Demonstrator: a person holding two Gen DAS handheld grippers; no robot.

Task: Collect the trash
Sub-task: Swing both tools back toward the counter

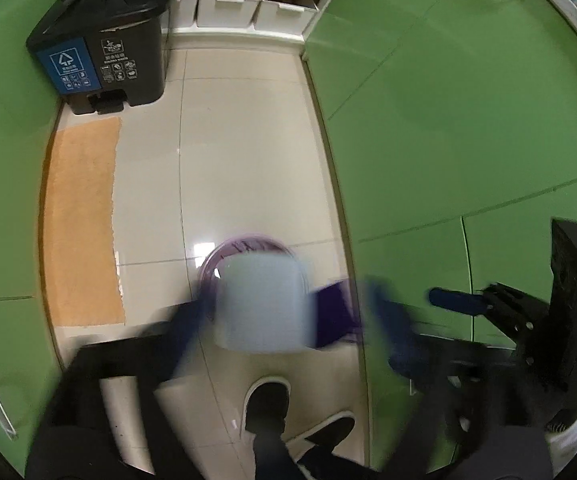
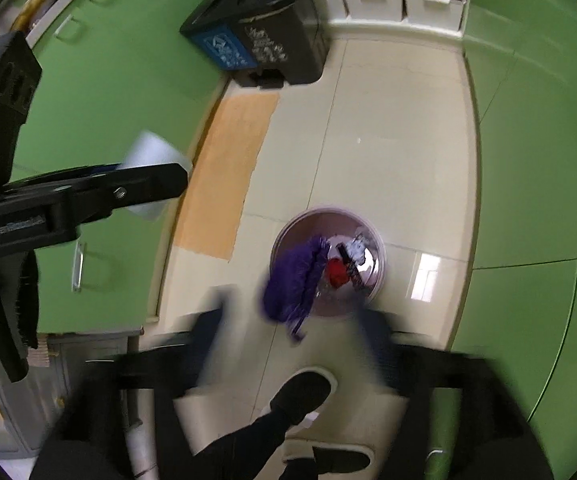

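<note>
Both grippers, L & R, wide, unladen; pale blurry cup, purple crinkly wrapper over round bin

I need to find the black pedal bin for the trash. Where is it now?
The black pedal bin stands at the far end of the floor, upper left in both wrist views, against the green cabinets, beside the white storage boxes.

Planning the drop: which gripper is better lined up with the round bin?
Right, probably: the right gripper faces the open round bin, purple trash over its rim. From the left gripper, a pale blue cup hides most of it.
</note>
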